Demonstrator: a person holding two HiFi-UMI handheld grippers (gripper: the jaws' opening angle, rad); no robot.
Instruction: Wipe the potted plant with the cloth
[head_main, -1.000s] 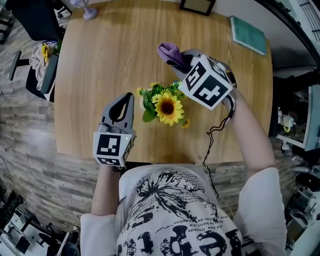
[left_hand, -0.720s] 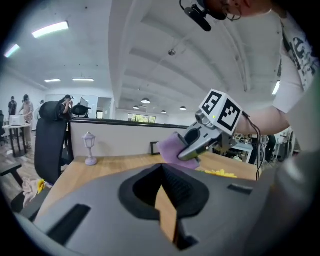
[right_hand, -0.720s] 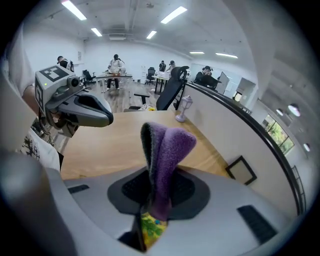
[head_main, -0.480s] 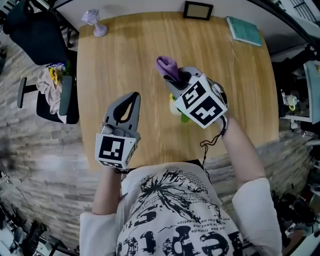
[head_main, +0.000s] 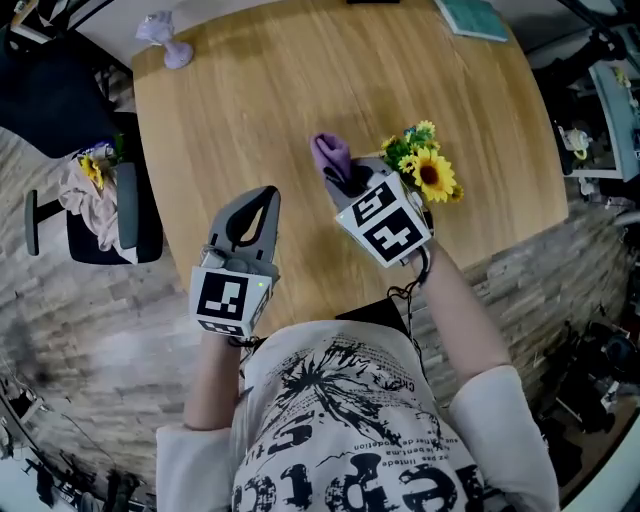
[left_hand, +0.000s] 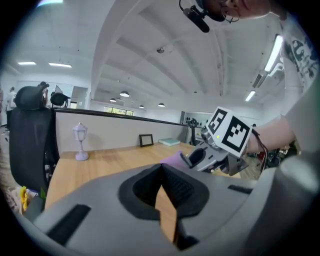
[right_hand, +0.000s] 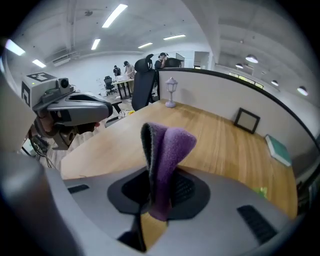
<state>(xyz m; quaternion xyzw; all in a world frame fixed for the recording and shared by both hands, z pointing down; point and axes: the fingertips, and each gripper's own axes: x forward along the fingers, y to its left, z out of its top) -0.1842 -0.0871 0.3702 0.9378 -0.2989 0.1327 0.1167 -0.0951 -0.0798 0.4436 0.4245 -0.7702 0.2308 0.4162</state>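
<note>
The cloth (head_main: 332, 155) was pinched by the right gripper (head_main: 352, 184) beside the potted plant (head_main: 426, 172) by the table's (head_main: 250, 100) near edge; the left gripper (head_main: 266, 196) was closed, empty.

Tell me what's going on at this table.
A person holds a gripper in each hand over the table. The right gripper is shut on a purple cloth, beside the plant; the cloth is not touching it. The left gripper is shut and empty, off to the side.
</note>
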